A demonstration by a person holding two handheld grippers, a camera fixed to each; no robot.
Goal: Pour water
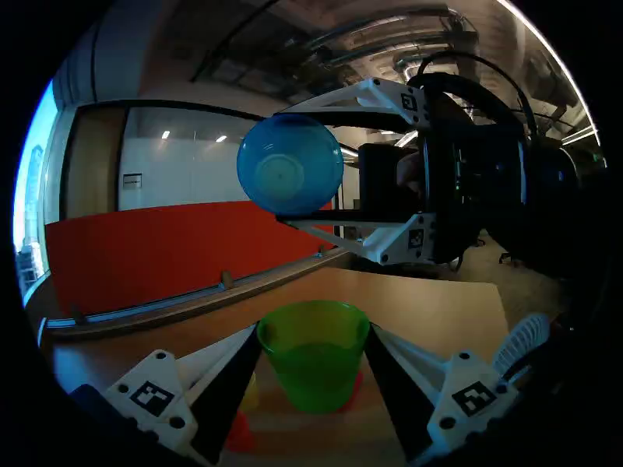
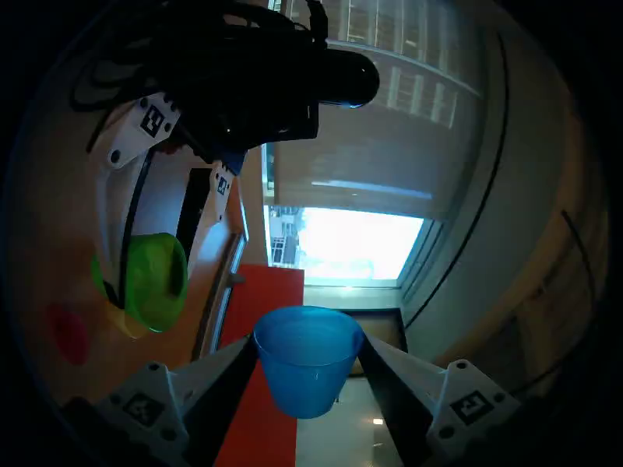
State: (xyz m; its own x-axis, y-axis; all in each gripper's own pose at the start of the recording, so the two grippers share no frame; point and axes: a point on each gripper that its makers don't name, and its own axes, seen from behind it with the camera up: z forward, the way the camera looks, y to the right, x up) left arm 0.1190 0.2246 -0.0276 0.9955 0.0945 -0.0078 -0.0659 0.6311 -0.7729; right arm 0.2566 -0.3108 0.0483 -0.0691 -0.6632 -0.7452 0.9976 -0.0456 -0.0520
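Left tool (image 1: pixel 314 333): closed on the green cup (image 1: pixel 314 366), one finger on each side wall. Cup is translucent plastic, tapered, round rim, upright, sitting at 6 o'clock in the left gripper view. It's above the tan wood-grain table (image 1: pixel 436 303).

Right tool (image 1: pixel 284 167): clamped on the blue cup (image 1: pixel 290 163), white fingers pinching it top and bottom. It comes in from 3 o'clock. That cup is also translucent plastic and lies tipped on its side, with its round base facing the left camera. It hangs at 12 o'clock from the green cup, well apart, not touching.

In the right gripper view the blue cup shows rim-up between the tool's own fingers at 6 o'clock, smooth-walled and tapered. The green cup is out at 9 o'clock.

Small red (image 1: pixel 241 432) and yellow (image 1: pixel 251 393) shapes sit on the table under the green cup, possibly more cups, too blurred to call. Flat red panel (image 1: pixel 156 249) runs along the table's far edge at 9 o'clock.
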